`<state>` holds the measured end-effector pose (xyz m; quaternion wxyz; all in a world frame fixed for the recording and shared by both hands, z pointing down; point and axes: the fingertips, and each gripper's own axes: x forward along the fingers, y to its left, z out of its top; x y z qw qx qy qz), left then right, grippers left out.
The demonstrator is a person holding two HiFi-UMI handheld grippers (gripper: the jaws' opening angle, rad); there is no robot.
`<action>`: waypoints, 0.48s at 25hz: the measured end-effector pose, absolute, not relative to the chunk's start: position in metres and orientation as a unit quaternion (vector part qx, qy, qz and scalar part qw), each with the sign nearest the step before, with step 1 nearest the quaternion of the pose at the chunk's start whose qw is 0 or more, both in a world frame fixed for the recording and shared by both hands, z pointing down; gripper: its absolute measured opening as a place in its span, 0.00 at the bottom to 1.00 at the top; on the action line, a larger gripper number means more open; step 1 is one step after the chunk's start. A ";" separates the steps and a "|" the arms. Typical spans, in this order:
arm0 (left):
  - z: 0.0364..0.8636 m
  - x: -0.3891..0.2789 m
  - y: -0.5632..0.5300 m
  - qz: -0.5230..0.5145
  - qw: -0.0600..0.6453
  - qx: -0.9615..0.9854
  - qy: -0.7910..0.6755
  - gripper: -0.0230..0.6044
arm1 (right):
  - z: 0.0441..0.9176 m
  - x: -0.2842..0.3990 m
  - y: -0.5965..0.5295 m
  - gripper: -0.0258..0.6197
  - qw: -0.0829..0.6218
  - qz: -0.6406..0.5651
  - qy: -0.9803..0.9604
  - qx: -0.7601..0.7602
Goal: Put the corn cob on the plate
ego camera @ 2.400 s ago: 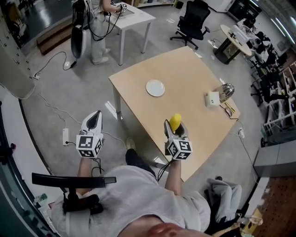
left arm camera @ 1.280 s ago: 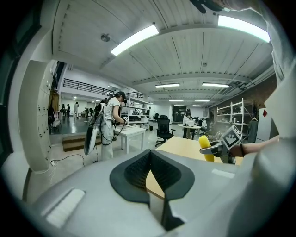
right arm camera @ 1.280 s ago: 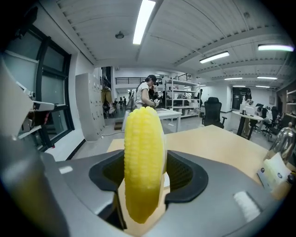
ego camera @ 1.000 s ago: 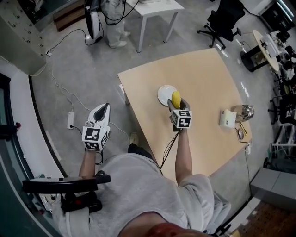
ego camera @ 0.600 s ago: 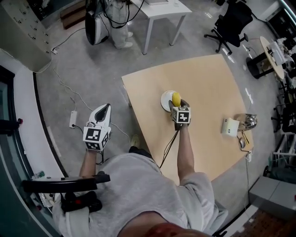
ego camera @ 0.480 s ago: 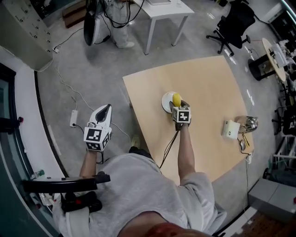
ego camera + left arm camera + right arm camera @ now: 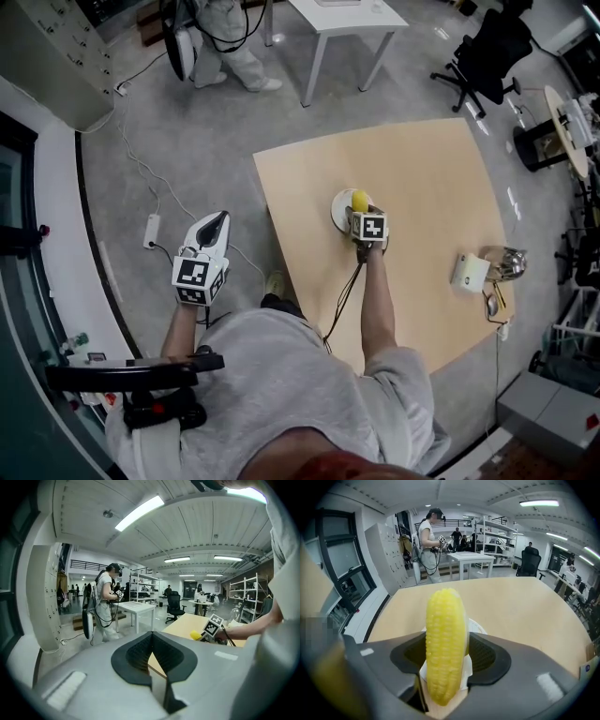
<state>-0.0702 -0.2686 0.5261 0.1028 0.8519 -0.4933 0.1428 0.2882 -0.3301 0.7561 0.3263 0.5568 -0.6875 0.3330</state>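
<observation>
My right gripper (image 7: 362,210) is shut on the yellow corn cob (image 7: 444,641), which sticks out forward between the jaws. In the head view the corn cob (image 7: 358,199) hangs over the small white plate (image 7: 338,208) near the left edge of the wooden table (image 7: 422,187). In the right gripper view the plate (image 7: 476,628) shows just behind and under the cob. My left gripper (image 7: 212,228) is off the table to the left, over the floor, its jaws shut with nothing between them (image 7: 151,659).
A white box (image 7: 469,270) and a shiny metal object (image 7: 502,261) sit at the table's right edge. A white table (image 7: 349,21) and a standing person (image 7: 225,42) are beyond. A power strip (image 7: 153,231) and cables lie on the floor at left.
The right gripper carried the corn cob forward from the table's near edge to above the plate and has settled there. The left gripper has stayed where it was.
</observation>
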 end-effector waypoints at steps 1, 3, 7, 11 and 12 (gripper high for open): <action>0.526 -0.071 -0.269 0.144 0.103 0.851 -0.494 0.07 | 0.758 0.288 -0.332 0.44 0.328 0.336 -0.687 0.555; 0.525 -0.071 -0.269 0.147 0.103 0.850 -0.496 0.07 | 0.761 0.289 -0.336 0.44 0.331 0.341 -0.685 0.552; 0.527 -0.074 -0.270 0.152 0.103 0.845 -0.502 0.07 | 0.769 0.292 -0.338 0.44 0.336 0.354 -0.678 0.550; 0.529 -0.080 -0.270 0.156 0.107 0.840 -0.508 0.07 | 0.771 0.290 -0.342 0.44 0.337 0.351 -0.677 0.552; 0.529 -0.081 -0.271 0.156 0.107 0.840 -0.509 0.07 | 0.772 0.289 -0.344 0.44 0.339 0.348 -0.679 0.551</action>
